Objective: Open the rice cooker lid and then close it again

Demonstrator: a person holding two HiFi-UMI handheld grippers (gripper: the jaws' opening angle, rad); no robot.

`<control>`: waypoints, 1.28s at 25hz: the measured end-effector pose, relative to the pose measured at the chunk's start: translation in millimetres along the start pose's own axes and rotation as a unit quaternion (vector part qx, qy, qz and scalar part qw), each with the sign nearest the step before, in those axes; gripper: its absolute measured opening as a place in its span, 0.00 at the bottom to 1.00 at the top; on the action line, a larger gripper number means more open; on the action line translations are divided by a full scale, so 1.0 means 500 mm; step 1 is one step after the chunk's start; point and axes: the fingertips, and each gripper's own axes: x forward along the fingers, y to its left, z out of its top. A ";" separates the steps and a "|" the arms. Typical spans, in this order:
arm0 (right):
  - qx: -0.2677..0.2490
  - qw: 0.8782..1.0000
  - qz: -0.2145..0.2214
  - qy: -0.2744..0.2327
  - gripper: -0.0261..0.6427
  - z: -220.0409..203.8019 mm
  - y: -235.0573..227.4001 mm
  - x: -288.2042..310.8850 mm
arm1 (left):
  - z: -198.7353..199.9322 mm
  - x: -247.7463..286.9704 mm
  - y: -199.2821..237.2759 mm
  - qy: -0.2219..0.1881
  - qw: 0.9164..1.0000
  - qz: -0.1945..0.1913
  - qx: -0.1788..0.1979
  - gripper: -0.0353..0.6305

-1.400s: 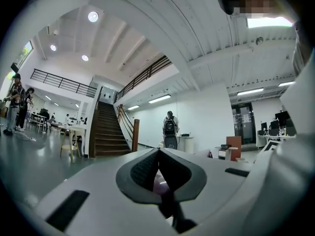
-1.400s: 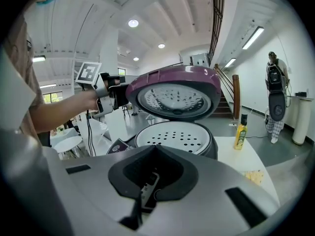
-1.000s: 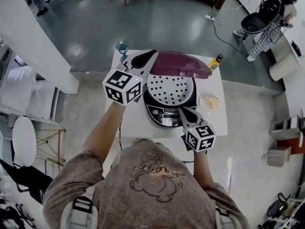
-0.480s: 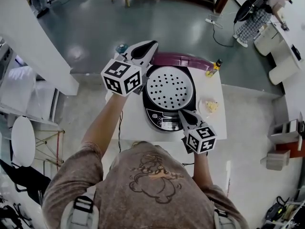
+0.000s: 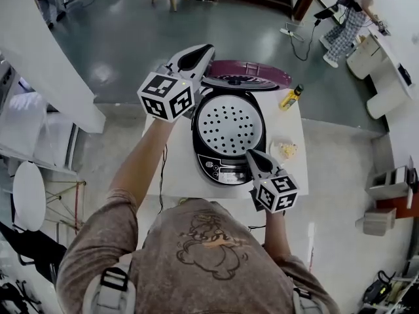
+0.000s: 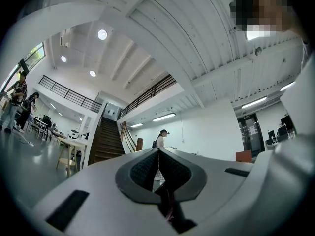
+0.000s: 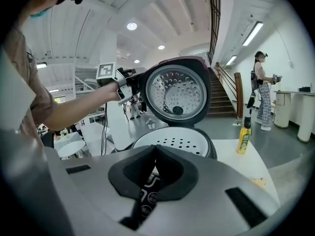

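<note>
The black rice cooker [image 5: 229,139] stands on a white table [image 5: 175,170], with a white perforated tray [image 5: 230,124] showing in its mouth. Its purple lid [image 5: 249,72] is swung up and back; in the right gripper view the lid [image 7: 177,95] stands upright with its holed inner plate facing me. My left gripper [image 5: 196,56] is shut, raised at the lid's left edge, and seems to touch the rim there [image 7: 129,86]. In its own view the left gripper [image 6: 158,151] points up at the ceiling. My right gripper [image 5: 252,156] is shut and low at the cooker's control panel [image 7: 155,149].
A yellow bottle [image 5: 291,97] stands at the table's far right corner. A small plate with food [image 5: 286,150] lies right of the cooker. A person [image 5: 357,12] works at a counter far back right. Open floor surrounds the table.
The lid has swung from partly raised to upright and back. My left gripper has risen and moved away from me with it. The right gripper has stayed put.
</note>
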 end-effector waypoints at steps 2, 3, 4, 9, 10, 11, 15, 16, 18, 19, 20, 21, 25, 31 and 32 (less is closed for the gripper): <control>-0.001 1.000 0.001 -0.001 0.05 0.003 -0.002 0.004 | 0.004 0.011 0.009 -0.003 1.000 0.001 0.005 0.08; -0.001 1.000 0.002 -0.002 0.05 0.005 -0.002 0.006 | 0.006 0.016 0.013 -0.003 1.000 0.000 0.006 0.08; -0.001 1.000 0.003 -0.002 0.05 0.007 -0.003 0.008 | 0.008 0.021 0.016 -0.003 1.000 0.000 0.008 0.08; -0.004 1.000 0.007 -0.006 0.05 0.017 -0.009 0.020 | 0.013 0.047 0.037 -0.001 1.000 0.001 0.012 0.08; -0.005 1.000 0.007 -0.006 0.05 0.019 -0.012 0.022 | 0.013 0.053 0.042 -0.001 1.000 0.001 0.013 0.08; -0.006 1.000 0.007 -0.006 0.05 0.021 -0.014 0.024 | 0.014 0.058 0.046 -0.001 1.000 0.001 0.013 0.08; -0.007 1.000 0.005 -0.007 0.05 0.029 -0.026 0.031 | 0.015 0.079 0.065 -0.002 1.000 0.007 0.018 0.08; -0.007 1.000 0.004 -0.007 0.05 0.031 -0.029 0.033 | 0.016 0.083 0.069 -0.003 1.000 0.009 0.019 0.08; -0.007 1.000 0.002 -0.009 0.05 0.034 -0.035 0.036 | 0.017 0.093 0.079 -0.004 1.000 0.012 0.020 0.08; -0.007 1.000 0.002 -0.009 0.05 0.035 -0.038 0.037 | 0.016 0.097 0.083 -0.004 1.000 0.013 0.020 0.08; -0.007 1.000 0.001 -0.009 0.05 0.036 -0.041 0.039 | 0.015 0.101 0.088 -0.004 1.000 0.014 0.020 0.08; -0.006 1.000 0.001 -0.010 0.05 0.036 -0.043 0.040 | 0.015 0.105 0.092 -0.004 1.000 0.014 0.020 0.08; -0.005 1.000 -0.001 -0.011 0.05 0.041 -0.049 0.045 | 0.013 0.116 0.106 -0.004 1.000 0.014 0.017 0.08; -0.005 1.000 -0.002 -0.009 0.05 0.045 -0.056 0.053 | 0.011 0.124 0.114 -0.005 1.000 0.006 0.012 0.08; -0.005 1.000 -0.002 -0.009 0.05 0.046 -0.057 0.053 | 0.012 0.123 0.113 -0.005 1.000 0.002 0.011 0.08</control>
